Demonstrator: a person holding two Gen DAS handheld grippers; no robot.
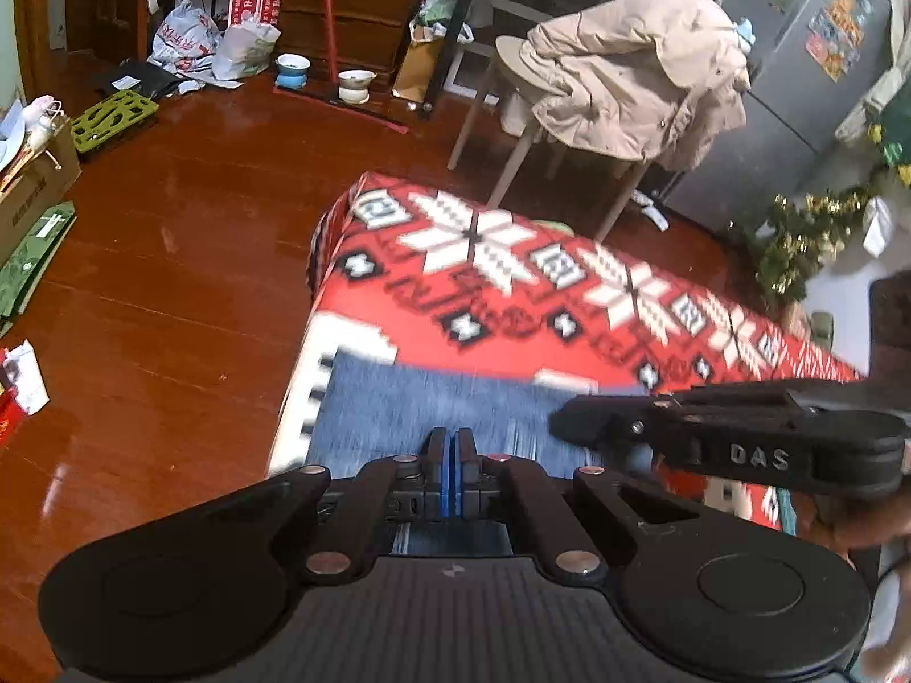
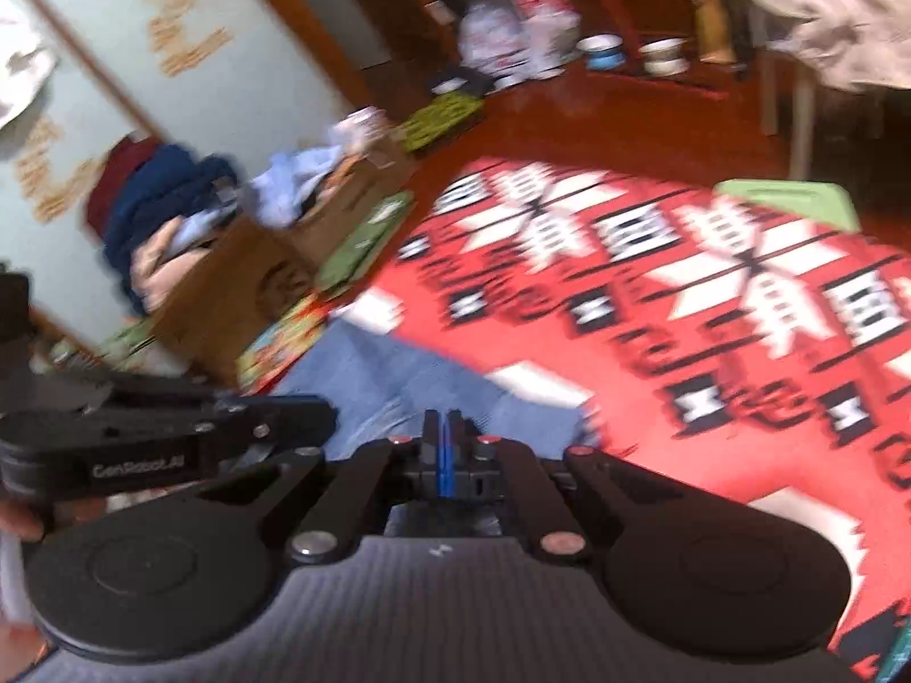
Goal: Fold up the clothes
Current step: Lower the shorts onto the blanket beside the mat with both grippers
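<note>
A blue denim garment (image 1: pixel 398 404) lies on a red, white and black patterned blanket (image 1: pixel 512 307) that covers a table. My left gripper (image 1: pixel 454 438) hovers over the denim, its blue pads pressed together, with no cloth visible between them. In the right wrist view the same denim (image 2: pixel 387 375) shows creases near the blanket's (image 2: pixel 683 313) left edge. My right gripper (image 2: pixel 442 421) is also shut above it, with nothing seen in its pads. Each gripper appears beside the other: the right gripper (image 1: pixel 561 424) to the right, the left gripper (image 2: pixel 330 415) to the left. Both views are blurred.
A chair draped with a beige coat (image 1: pixel 637 85) stands beyond the table, next to a grey fridge (image 1: pixel 808 57). Red-brown wooden floor (image 1: pixel 171 227) surrounds the table, with pet bowls (image 1: pixel 293 65), bags and a cardboard box (image 1: pixel 34 188). A clothes pile (image 2: pixel 165 216) sits by the wall.
</note>
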